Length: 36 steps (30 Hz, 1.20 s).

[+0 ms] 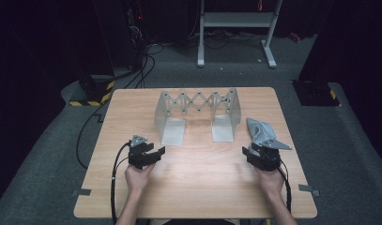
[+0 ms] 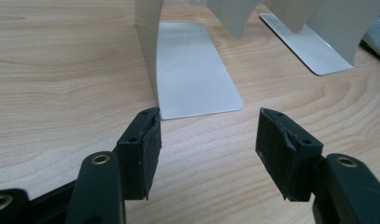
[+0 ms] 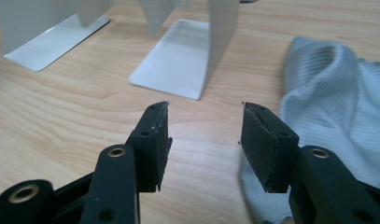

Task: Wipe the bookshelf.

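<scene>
While both grippers hover low over the wooden table (image 1: 198, 154), a crumpled grey cloth (image 1: 259, 130) lies near the table's right edge, just beside the right gripper (image 1: 254, 152) and right of the metal rack (image 1: 196, 104). Its ribbed knit bunches into soft folds (image 3: 337, 88). The right gripper's 2 jaws stand apart, empty. The left gripper (image 1: 153, 151) is likewise spread, holding nothing.

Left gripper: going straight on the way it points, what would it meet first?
Probably the flat foot plate of the folding metal rack. The left gripper is open, empty, with bare table before it.
</scene>
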### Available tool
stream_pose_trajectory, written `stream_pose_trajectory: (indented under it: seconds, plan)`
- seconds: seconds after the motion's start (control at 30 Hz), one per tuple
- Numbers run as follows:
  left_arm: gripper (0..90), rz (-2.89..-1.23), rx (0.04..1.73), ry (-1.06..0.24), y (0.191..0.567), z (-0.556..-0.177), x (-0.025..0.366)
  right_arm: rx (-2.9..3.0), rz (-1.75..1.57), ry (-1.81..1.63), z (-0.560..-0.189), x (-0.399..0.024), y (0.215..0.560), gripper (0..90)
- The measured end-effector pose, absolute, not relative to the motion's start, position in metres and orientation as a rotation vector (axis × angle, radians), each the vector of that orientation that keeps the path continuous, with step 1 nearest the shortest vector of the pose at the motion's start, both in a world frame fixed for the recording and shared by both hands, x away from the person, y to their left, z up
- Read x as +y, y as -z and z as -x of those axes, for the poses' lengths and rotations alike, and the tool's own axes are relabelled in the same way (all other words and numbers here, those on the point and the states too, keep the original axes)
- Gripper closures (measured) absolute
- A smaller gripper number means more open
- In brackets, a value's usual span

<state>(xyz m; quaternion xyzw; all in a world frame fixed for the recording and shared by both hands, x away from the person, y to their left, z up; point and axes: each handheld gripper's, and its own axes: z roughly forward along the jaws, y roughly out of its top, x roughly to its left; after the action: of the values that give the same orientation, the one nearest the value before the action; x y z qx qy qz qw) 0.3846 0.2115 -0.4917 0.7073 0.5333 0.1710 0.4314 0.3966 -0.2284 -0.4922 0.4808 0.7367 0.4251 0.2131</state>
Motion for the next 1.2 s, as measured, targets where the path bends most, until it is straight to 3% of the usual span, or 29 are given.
stream_pose_trajectory:
  seconds: [0.63, 1.2]
  plan:
    - [39.5, -1.866, 1.282, -0.448, 0.506, -0.367, 0.192, 2.173, -1.287, -1.144, -0.384, -0.201, 0.508, 50.7]
    - [38.9, -1.934, 1.298, -0.511, 0.52, -0.376, 0.18, 2.214, -1.274, -1.017, -0.395, -0.19, 0.525, 48.5]
